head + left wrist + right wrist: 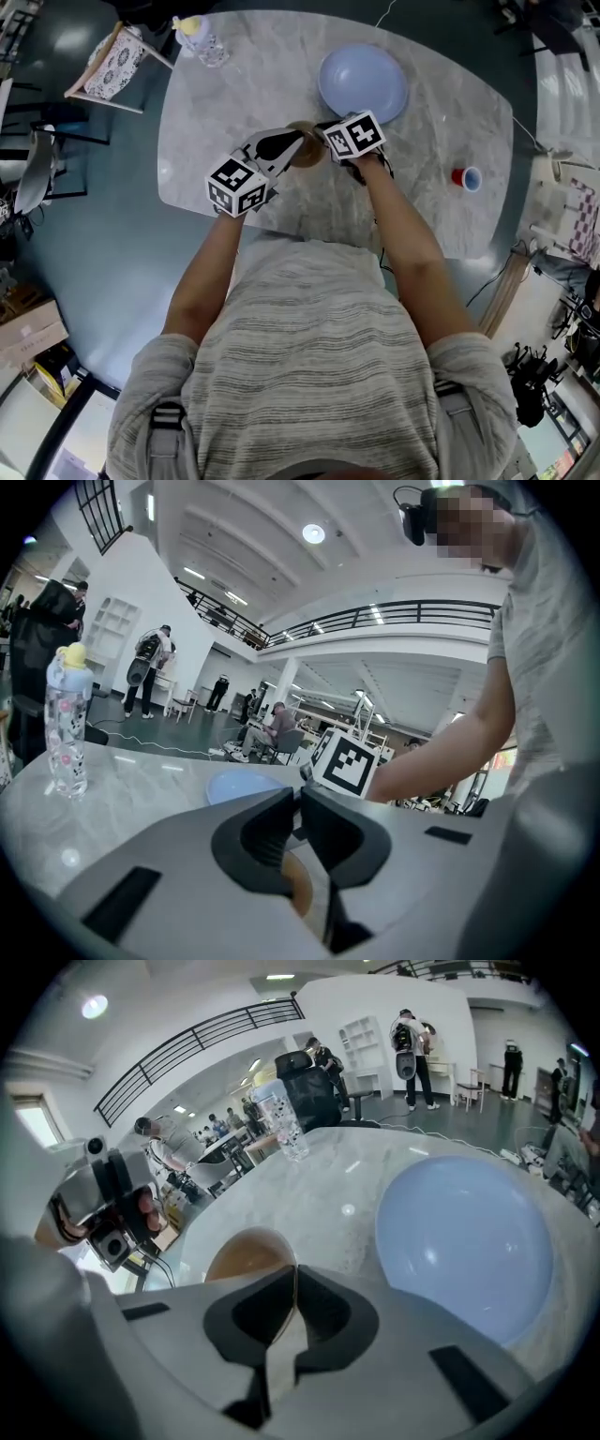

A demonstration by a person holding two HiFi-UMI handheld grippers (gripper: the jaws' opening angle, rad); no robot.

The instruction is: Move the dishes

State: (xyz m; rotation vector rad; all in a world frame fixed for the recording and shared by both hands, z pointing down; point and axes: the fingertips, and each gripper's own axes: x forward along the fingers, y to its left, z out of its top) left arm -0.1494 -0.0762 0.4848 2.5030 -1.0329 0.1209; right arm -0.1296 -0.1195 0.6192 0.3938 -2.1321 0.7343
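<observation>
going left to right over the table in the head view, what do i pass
water bottle → brown bowl → blue plate → red cup

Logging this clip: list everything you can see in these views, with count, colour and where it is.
table: one, grey marble, centre of the head view
plate: one, pale blue, far side of the table
bowl: one, brown, near the plate, pinched at its rim from both sides
cup: one, red and blue, near the table's right edge
bottle: one, clear with a yellow top, far left corner
chair: one, patterned seat, left of the table
left hand-held gripper: one, grey, shut on the bowl's rim
right hand-held gripper: one, grey, shut on the opposite rim
</observation>
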